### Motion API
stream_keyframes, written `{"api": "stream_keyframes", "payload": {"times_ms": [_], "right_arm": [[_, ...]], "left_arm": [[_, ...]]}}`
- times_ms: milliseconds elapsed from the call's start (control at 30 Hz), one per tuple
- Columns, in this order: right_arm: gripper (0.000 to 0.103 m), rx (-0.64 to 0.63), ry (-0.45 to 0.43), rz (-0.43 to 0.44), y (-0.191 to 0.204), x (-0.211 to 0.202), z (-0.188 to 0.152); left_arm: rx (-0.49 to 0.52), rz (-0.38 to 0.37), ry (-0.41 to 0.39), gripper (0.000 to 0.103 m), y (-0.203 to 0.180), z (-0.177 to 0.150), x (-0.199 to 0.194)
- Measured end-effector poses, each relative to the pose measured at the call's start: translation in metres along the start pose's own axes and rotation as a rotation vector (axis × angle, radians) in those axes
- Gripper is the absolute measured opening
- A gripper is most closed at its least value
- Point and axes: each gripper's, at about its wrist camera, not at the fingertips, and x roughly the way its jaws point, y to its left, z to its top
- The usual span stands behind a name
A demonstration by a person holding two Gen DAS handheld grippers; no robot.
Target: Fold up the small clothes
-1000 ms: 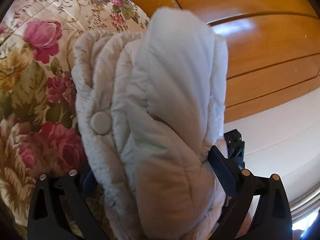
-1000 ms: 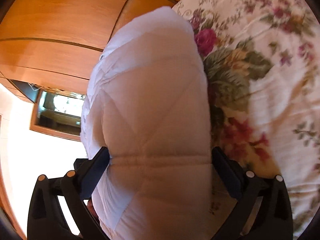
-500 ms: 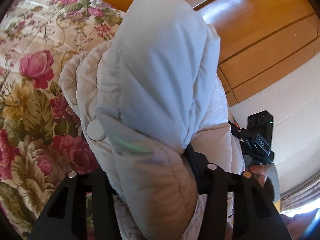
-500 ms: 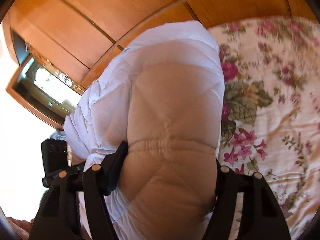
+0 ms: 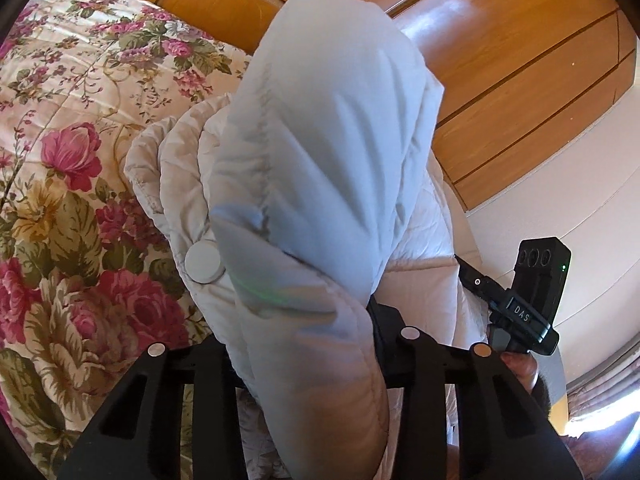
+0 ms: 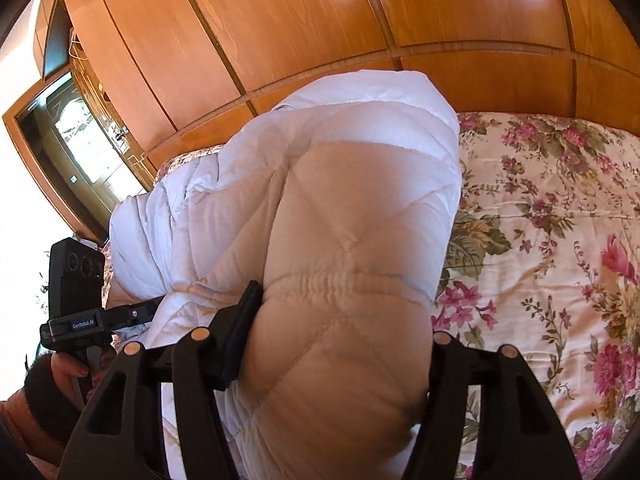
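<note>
White quilted jacket (image 5: 320, 184) bunched mid-frame, pinched between closing left tool (image 5: 304, 344) and closing right tool (image 6: 340, 344), above floral bedspread (image 5: 68, 200).

White quilted puffer jacket (image 5: 320, 152), bunched, lifted above floral bedspread (image 5: 72, 128).

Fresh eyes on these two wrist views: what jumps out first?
A puffy white quilted jacket fills the middle of both views, bunched between each gripper's jaws, which are closing on it: left gripper, right gripper. Behind it lies a rose-patterned floral bedspread, left in the left view and right in the right one. Glossy orange wood panelling spans the top, and each camera catches the other handheld gripper at its edge.
</note>
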Motion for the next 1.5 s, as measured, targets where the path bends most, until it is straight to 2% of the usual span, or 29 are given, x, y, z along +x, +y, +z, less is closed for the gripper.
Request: {"api": "stream_keyframes", "payload": {"times_ms": [233, 433, 500, 567, 600, 667, 733, 867, 933, 967, 1000, 1067, 1167, 1233, 1333, 1500], "right_arm": [[0.058, -0.052, -0.026, -0.02, 0.007, -0.001, 0.008], [0.057, -0.058, -0.021, -0.018, -0.005, 0.007, 0.021], [0.059, -0.023, 0.006, 0.012, -0.019, 0.012, 0.021], [0.067, 0.034, 0.031, 0.048, -0.033, 0.015, 0.018], [0.07, 0.064, 0.044, 0.064, -0.042, 0.017, 0.017], [0.081, 0.091, 0.07, 0.073, -0.055, 0.018, 0.015], [0.086, 0.081, 0.089, 0.088, -0.063, 0.018, 0.014], [0.087, 0.132, 0.139, 0.163, -0.077, 0.029, 0.018], [0.085, 0.166, 0.16, 0.164, -0.082, 0.038, 0.019], [0.079, 0.155, 0.159, 0.147, -0.079, 0.04, 0.019], [0.076, 0.125, 0.146, 0.116, -0.075, 0.04, 0.02], [0.062, 0.091, 0.115, 0.083, -0.07, 0.036, 0.022], [0.056, -0.001, 0.036, 0.038, -0.054, 0.022, 0.029], [0.055, -0.094, -0.016, -0.009, -0.041, 0.019, 0.035], [0.054, -0.155, -0.093, -0.054, -0.033, 0.019, 0.048], [0.054, -0.182, -0.201, -0.091, -0.043, 0.035, 0.08]], "left_arm": [[0.018, -0.028, -0.026, 0.032, 0.004, 0.026, 0.028], [0.009, -0.015, 0.0, 0.033, 0.007, 0.037, 0.043], [-0.004, 0.016, 0.018, 0.046, 0.012, 0.035, 0.049], [-0.042, 0.031, 0.036, 0.066, 0.023, 0.033, 0.055], [-0.063, 0.026, 0.038, 0.069, 0.027, 0.03, 0.055], [-0.097, 0.048, 0.032, 0.087, 0.033, 0.022, 0.052], [-0.116, 0.061, 0.035, 0.092, 0.037, 0.015, 0.05], [-0.186, 0.0, 0.065, 0.097, 0.047, 0.011, 0.061], [-0.162, -0.031, 0.082, 0.095, 0.039, 0.012, 0.071], [-0.145, -0.065, 0.105, 0.082, 0.033, 0.012, 0.08], [-0.131, -0.071, 0.116, 0.077, 0.028, 0.012, 0.086], [-0.107, -0.076, 0.117, 0.055, 0.02, 0.015, 0.091], [-0.064, -0.095, 0.096, 0.04, 0.007, 0.026, 0.088], [0.008, -0.101, 0.072, 0.038, -0.009, 0.037, 0.083], [0.079, -0.098, 0.041, 0.037, -0.023, 0.06, 0.081], [0.175, -0.059, 0.006, 0.037, -0.032, 0.108, 0.091]]}}
